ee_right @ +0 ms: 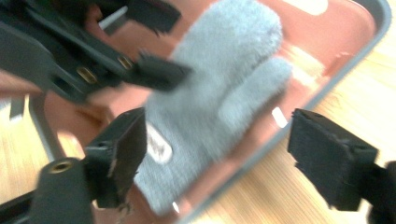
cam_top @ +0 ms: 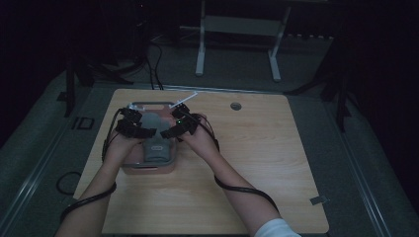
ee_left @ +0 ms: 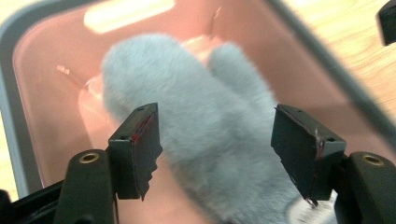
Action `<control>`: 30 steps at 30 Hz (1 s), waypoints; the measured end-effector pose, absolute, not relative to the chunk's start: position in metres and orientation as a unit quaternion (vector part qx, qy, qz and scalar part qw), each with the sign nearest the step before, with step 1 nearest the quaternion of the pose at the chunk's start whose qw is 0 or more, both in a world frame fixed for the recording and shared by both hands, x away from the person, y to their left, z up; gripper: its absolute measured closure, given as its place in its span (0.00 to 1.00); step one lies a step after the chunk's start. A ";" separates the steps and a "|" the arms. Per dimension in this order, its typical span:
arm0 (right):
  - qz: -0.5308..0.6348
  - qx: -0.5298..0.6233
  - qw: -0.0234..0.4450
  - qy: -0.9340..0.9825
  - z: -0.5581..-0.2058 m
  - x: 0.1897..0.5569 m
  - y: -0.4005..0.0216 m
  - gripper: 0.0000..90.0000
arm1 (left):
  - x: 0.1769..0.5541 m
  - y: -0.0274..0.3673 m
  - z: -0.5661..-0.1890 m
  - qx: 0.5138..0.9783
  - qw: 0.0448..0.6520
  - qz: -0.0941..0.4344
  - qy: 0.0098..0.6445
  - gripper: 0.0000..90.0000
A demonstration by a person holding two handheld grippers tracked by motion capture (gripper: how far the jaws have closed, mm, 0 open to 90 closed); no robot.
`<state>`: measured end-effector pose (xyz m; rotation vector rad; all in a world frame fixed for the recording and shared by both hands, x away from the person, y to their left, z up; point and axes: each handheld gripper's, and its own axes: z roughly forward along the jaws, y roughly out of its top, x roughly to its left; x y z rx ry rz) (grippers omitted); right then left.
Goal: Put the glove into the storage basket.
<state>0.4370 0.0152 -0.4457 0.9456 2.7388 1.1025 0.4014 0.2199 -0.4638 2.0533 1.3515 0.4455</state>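
High view: grey mitten [cam_top: 154, 139] in pink tray [cam_top: 148, 168], half hidden under both spread-jawed grippers.

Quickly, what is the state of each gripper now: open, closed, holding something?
Left gripper: open, jaws either side of the grey mitten, holding nothing.
Right gripper: open, over the mitten in the pink tray, holding nothing.

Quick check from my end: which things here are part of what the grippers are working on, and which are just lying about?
In play:
grey mitten
pink tray holding it
left gripper, open over the mitten
right gripper, open at the tray's edge

Lying about:
table grommet
white frame on the floor beyond the table
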 end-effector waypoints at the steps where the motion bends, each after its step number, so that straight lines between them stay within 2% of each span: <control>1: 0.358 0.302 0.025 0.883 -0.445 0.436 0.011 0.18 | 0.398 0.218 -0.462 0.777 0.328 0.170 0.509 0.33; 6: 0.371 0.298 0.044 0.879 -0.439 0.430 -0.016 0.18 | 0.383 0.205 -0.458 0.776 0.360 0.173 0.487 0.19; 13: 0.375 0.285 0.077 0.879 -0.435 0.415 -0.053 0.18 | 0.362 0.181 -0.452 0.770 0.404 0.189 0.456 0.13; 30: 0.383 0.289 0.098 0.872 -0.450 0.387 -0.133 0.18 | 0.345 0.120 -0.461 0.801 0.422 0.175 0.388 0.14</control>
